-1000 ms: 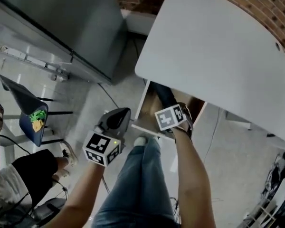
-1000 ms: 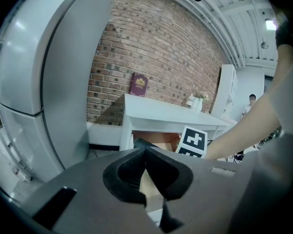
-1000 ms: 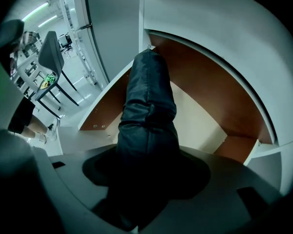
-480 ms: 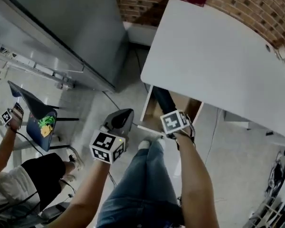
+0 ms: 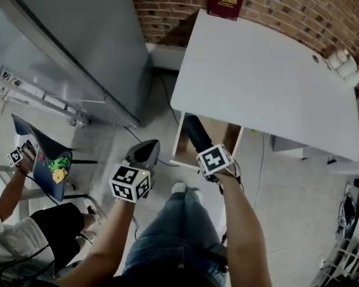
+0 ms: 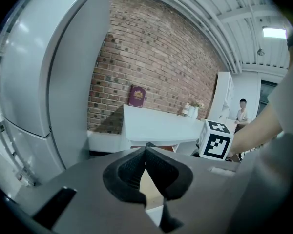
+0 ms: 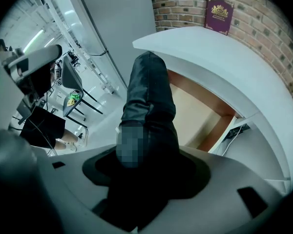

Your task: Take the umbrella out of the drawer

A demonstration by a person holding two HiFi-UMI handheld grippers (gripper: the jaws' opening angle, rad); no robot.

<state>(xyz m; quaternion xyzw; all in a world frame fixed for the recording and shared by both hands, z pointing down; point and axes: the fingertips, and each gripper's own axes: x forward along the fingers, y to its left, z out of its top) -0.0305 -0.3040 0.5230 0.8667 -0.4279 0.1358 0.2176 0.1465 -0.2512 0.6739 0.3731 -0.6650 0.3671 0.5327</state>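
A dark folded umbrella (image 5: 194, 133) stands nearly upright over the open drawer (image 5: 178, 137) beneath the white table (image 5: 263, 82). My right gripper (image 5: 208, 154) is shut on its lower end, pointing steeply down. In the right gripper view the umbrella (image 7: 149, 94) fills the space between the jaws of my right gripper (image 7: 146, 165), and the drawer's wooden bottom (image 7: 200, 116) lies past it. My left gripper (image 5: 145, 150) hovers to the left of the drawer, shut on nothing; in its own view the left gripper (image 6: 146, 147) has its pads meeting at the tip.
A dark red book (image 5: 226, 0) leans on the brick wall at the table's back. A tall grey cabinet (image 5: 78, 46) stands to the left. A seated person and a chair (image 5: 48, 166) are at far left. Small white items (image 5: 341, 64) sit at the table's right corner.
Both grippers have risen. The right one has drawn the umbrella up out of the drawer, so more of it stands above the drawer's front edge.
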